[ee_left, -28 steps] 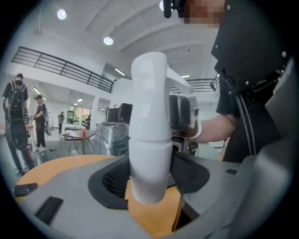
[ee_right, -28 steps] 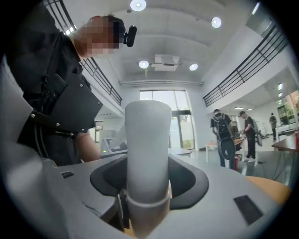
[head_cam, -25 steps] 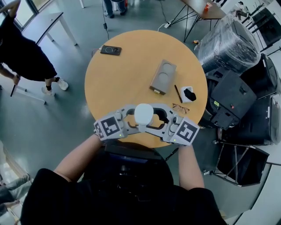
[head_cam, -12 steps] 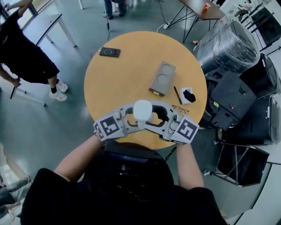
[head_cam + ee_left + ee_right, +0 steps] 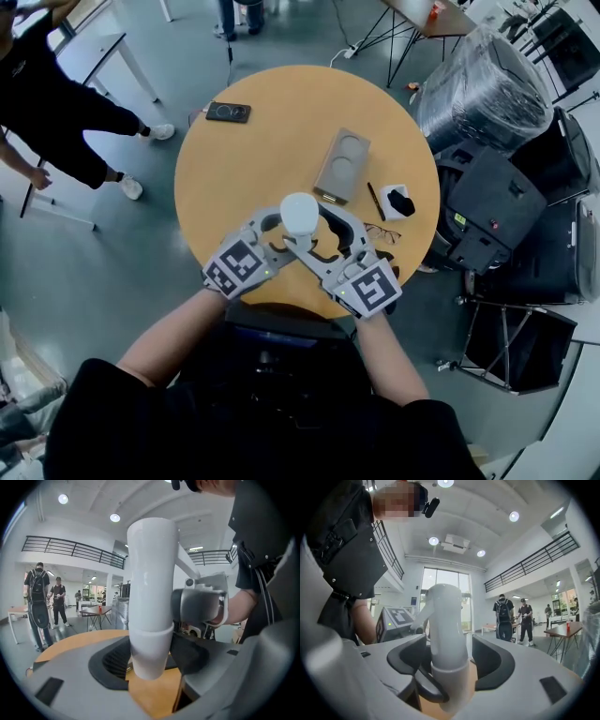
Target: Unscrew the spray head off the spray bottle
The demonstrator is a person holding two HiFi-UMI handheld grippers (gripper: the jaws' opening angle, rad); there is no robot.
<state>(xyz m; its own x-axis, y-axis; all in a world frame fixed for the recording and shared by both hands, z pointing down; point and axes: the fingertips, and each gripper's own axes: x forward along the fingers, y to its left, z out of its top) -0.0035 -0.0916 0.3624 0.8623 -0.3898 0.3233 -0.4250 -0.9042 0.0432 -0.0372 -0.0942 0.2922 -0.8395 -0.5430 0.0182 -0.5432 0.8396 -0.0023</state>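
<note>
A white spray bottle (image 5: 300, 214) is held up over the near edge of the round wooden table (image 5: 244, 169). My left gripper (image 5: 281, 234) comes in from the left and is shut on the bottle's body (image 5: 150, 597), with a pad against each side. My right gripper (image 5: 314, 239) reaches in from the lower right, crossing under the left one. Its jaws stand round the spray head's neck (image 5: 447, 634) and are opening; a gap shows between the right-hand pad (image 5: 492, 660) and the neck. The bottle's lower end is hidden behind the grippers in the head view.
On the table lie a dark phone (image 5: 228, 112), a grey box with two round recesses (image 5: 342, 166), a pen (image 5: 373, 201), glasses (image 5: 380, 232) and a small white holder (image 5: 401, 202). A person (image 5: 56, 112) stands at the left. Wrapped goods (image 5: 487, 94) and black cases are at the right.
My right gripper has swung from the bottle's right side round toward me, so it now points up-left under the left gripper. The bottle and left gripper shifted slightly up and left.
</note>
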